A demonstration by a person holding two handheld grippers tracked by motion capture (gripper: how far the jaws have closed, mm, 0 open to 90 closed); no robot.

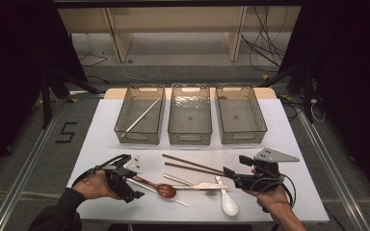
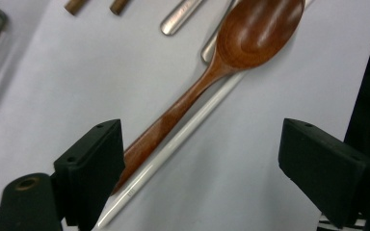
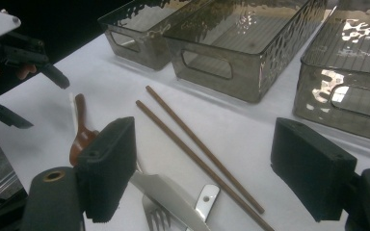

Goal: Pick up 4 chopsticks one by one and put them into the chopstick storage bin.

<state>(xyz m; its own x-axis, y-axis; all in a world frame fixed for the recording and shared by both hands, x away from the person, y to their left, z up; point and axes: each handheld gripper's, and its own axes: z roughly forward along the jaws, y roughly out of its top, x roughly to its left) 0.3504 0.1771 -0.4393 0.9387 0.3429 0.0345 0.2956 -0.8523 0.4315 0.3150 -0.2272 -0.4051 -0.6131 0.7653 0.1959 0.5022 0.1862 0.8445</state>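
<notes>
Loose cutlery lies on the white table (image 1: pixel 294 192). A wooden spoon (image 1: pixel 166 190) (image 2: pixel 250 38) rests beside a white chopstick (image 1: pixel 176 198) (image 2: pixel 183 139). My left gripper (image 1: pixel 134 176) (image 2: pixel 200 139) is open over the spoon's handle end, which lies close by its left jaw. Two brown chopsticks (image 1: pixel 188 164) (image 3: pixel 192 144) lie side by side and reach toward my right gripper (image 1: pixel 233 164) (image 3: pixel 207 144), which is open with nothing held. Below it are a metal knife (image 1: pixel 207 186) (image 3: pixel 168 192), a fork (image 3: pixel 156 216) and a white ceramic spoon (image 1: pixel 229 204).
Three translucent grey bins stand in a row at the back: the left bin (image 1: pixel 125 137) holds one white chopstick (image 1: pixel 142 115), while the middle bin (image 1: pixel 189 139) and the right bin (image 1: pixel 243 137) look empty. Dark floor and cables surround the table.
</notes>
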